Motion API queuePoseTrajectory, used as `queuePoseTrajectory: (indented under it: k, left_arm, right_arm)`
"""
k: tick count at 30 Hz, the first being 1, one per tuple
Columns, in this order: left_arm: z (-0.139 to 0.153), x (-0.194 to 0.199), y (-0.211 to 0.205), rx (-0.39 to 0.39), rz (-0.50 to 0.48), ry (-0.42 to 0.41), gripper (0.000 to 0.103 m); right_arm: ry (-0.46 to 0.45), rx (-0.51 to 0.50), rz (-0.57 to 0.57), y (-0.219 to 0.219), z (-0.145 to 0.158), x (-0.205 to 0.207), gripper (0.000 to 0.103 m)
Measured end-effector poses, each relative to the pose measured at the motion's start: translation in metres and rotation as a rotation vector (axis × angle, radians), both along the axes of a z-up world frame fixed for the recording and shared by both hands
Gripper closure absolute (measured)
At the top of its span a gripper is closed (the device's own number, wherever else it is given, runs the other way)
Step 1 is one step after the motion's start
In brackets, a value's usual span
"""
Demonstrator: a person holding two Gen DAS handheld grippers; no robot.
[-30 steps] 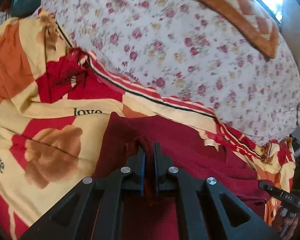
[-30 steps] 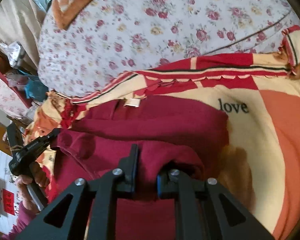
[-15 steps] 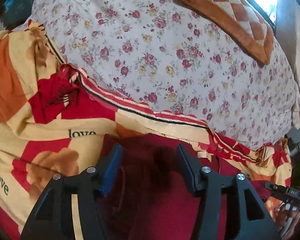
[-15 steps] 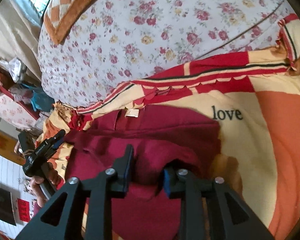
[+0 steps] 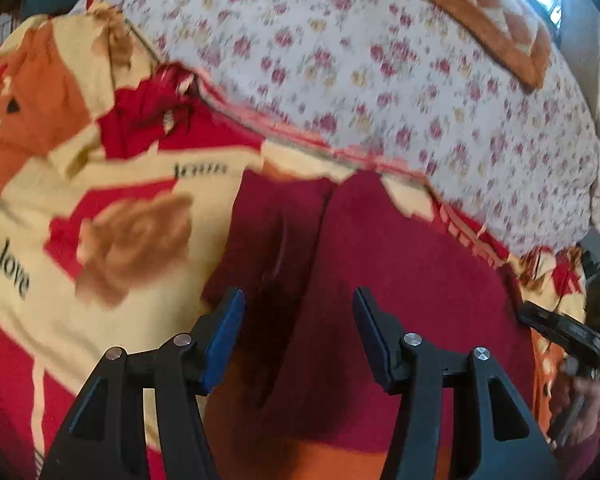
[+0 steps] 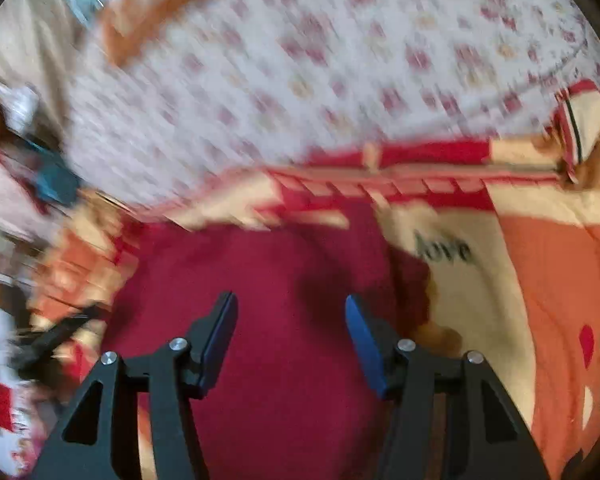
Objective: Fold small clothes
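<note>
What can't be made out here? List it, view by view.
- Right wrist view: heavy motion blur smears the floral quilt and the clutter at the left edge; those items cannot be named.
- Both views: the near edge of the maroon garment is hidden behind the open left gripper and right gripper.
- What kind of garment it is cannot be told.
- Left wrist view: the word on the blanket above the garment is blurred.

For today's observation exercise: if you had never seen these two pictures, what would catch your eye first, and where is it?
The dark red garment lies in the middle, on a red-and-cream blanket printed with "love". The left gripper and right gripper stand open above it, blue pads bare. Behind lies a floral quilt.
</note>
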State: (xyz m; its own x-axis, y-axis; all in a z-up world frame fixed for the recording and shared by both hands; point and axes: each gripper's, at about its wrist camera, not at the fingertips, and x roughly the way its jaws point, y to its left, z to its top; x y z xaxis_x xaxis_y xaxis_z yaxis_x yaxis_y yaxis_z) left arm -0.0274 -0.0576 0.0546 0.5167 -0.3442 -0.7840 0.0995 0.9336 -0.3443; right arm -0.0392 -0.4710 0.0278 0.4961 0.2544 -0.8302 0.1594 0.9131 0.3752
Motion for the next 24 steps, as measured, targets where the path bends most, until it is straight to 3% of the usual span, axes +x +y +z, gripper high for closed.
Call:
queuePoseTrajectory:
  k: [2,4,6,10,14,19,20,22,24]
  left_arm:
    - [-0.006,-0.009,0.001,0.014,-0.003,0.022,0.068]
    - [-0.011,-0.019,0.004,-0.005,-0.018,0.021,0.068]
    - [-0.017,-0.025,0.006,-0.034,-0.033,0.022,0.068]
    - [-0.022,-0.027,0.005,-0.080,-0.074,0.025,0.073]
    - [-0.020,-0.027,0.008,-0.061,-0.092,-0.019,0.082]
    - [-0.028,-0.021,0.017,-0.108,-0.098,0.005,0.094]
    - [-0.028,-0.021,0.017,-0.111,-0.104,0.004,0.098]
    - [-0.026,-0.024,0.017,-0.097,-0.112,-0.012,0.101]
    - [-0.022,-0.026,0.018,-0.097,-0.123,-0.023,0.103]
  right_arm:
    - [0.054,-0.009,-0.028,0.003,-0.009,0.008,0.048]
    - [-0.006,-0.030,-0.011,0.020,0.009,0.011,0.048]
    - [-0.067,-0.007,0.053,0.050,0.028,0.018,0.048]
    - [-0.076,0.041,0.233,0.131,0.039,0.046,0.048]
    - [-0.061,0.072,0.364,0.213,0.033,0.078,0.048]
    - [0.014,0.041,0.437,0.286,0.002,0.110,0.050]
    - [0.033,-0.008,0.428,0.295,-0.006,0.117,0.054]
    - [0.034,-0.067,0.389,0.296,-0.013,0.121,0.085]
    - [0.029,-0.005,0.355,0.287,-0.013,0.119,0.090]
